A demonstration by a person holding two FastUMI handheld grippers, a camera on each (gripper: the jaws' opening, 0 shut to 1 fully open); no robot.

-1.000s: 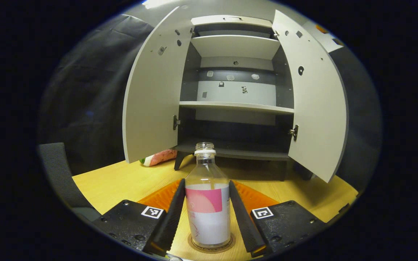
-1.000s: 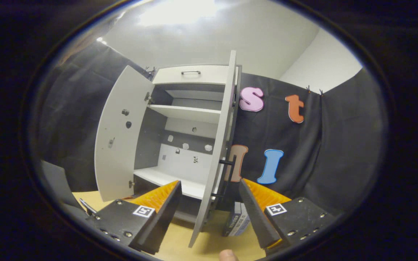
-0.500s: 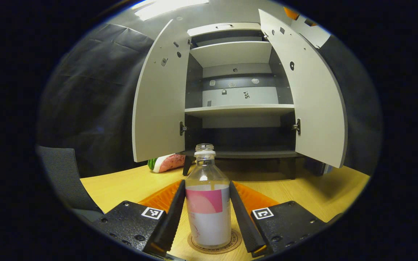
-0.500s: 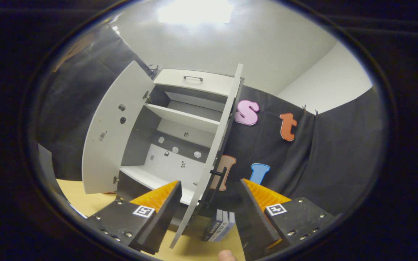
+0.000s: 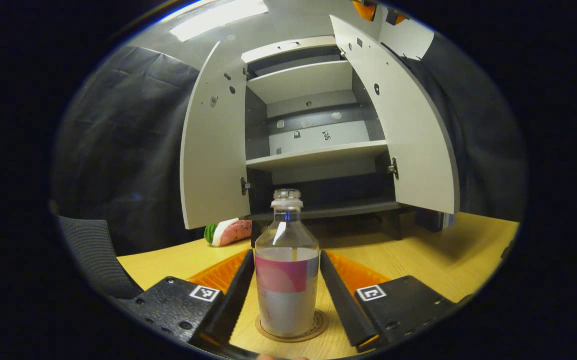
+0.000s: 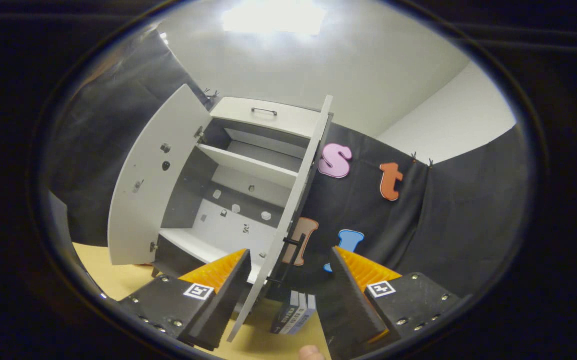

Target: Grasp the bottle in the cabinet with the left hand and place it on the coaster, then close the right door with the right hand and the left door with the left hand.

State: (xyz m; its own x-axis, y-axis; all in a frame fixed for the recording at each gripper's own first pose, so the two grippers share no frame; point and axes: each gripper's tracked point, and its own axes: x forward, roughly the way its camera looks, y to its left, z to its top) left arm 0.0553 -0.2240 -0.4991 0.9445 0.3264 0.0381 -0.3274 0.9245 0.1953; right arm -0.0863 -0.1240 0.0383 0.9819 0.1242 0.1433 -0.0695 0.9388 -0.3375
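Left gripper view: clear glass bottle with pink-and-white label (image 5: 286,280) now stands on the round cork coaster (image 5: 318,325); left gripper (image 5: 286,295) has opened slightly, fingers just off it. Right gripper (image 6: 288,295), open and empty, has neared the grey right door (image 6: 288,210). Closing comes next.

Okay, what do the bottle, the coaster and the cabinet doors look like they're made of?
Bottle: clear, glossy, glass or plastic, hard to tell; you see through its upper part.
Coaster: thin, brown, matte disc, maybe cork or card.
Cabinet doors: flat, matte, light grey board, likely laminate, with metal hinges.
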